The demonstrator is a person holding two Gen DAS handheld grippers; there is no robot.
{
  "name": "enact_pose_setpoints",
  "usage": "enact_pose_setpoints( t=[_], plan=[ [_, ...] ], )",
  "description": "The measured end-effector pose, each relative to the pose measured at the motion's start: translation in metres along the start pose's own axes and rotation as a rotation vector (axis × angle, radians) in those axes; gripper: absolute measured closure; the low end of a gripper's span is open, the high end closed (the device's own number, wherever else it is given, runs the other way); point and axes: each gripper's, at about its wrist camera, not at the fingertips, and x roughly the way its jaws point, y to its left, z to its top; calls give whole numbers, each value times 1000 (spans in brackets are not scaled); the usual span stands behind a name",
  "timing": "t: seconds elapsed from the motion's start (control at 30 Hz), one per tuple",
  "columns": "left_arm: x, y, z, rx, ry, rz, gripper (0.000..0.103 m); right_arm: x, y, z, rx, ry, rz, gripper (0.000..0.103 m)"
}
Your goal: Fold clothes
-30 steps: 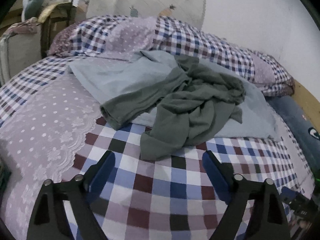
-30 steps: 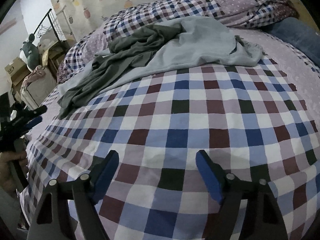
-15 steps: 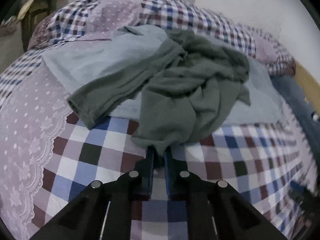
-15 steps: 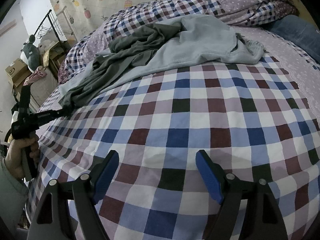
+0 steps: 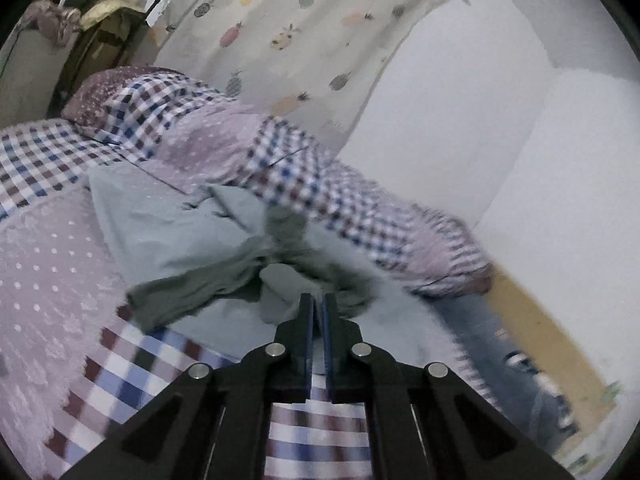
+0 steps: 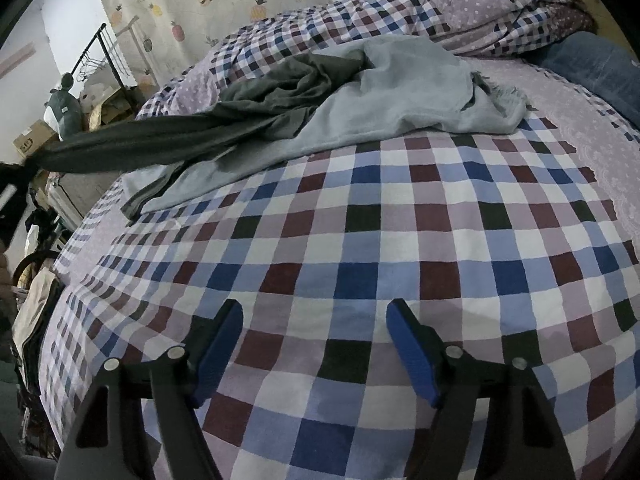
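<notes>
Your left gripper (image 5: pixel 319 312) is clamped on the dark green garment (image 6: pixel 168 140), stretching it leftward off the pale grey garment (image 6: pixel 408 88) on the bed (image 6: pixel 360 240); your right gripper (image 6: pixel 316 348) hangs spread, empty, well short of both.

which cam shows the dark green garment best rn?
Right wrist: the dark green garment is sharp, stretched taut leftward off the light grey one. Left wrist shows it motion-blurred, part hidden behind the shut left tool.
</notes>
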Motion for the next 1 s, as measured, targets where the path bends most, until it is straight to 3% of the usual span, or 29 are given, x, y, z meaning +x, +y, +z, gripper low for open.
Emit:
enact_pose_setpoints(
  t=[0.23,0.33,0.4,0.5,0.6,0.67,0.87,1.0],
  plan=[
    [-54,-33,-6,-21,-18,-163,101,-10,7,4,-4,-38,54,26],
    [-88,-38,-24,-47,-68,-212,101,-16,14,5,-25,-62,74,26],
    [-97,-25,-40,-53,-68,-168,101,-18,18,4,-38,-68,87,26],
    [-88,19,-63,-133,-20,-5,101,-16,22,2,-37,-51,119,26],
    [-80,56,-75,-222,9,104,101,-13,26,2,-38,-34,140,26],
    [-76,71,-75,-252,16,141,101,-9,27,5,-40,-24,137,26],
    [-69,83,-70,-294,18,122,101,3,31,14,-47,7,129,26],
    [-58,81,-63,-290,28,108,101,33,34,55,-24,1,148,32]
  ],
)
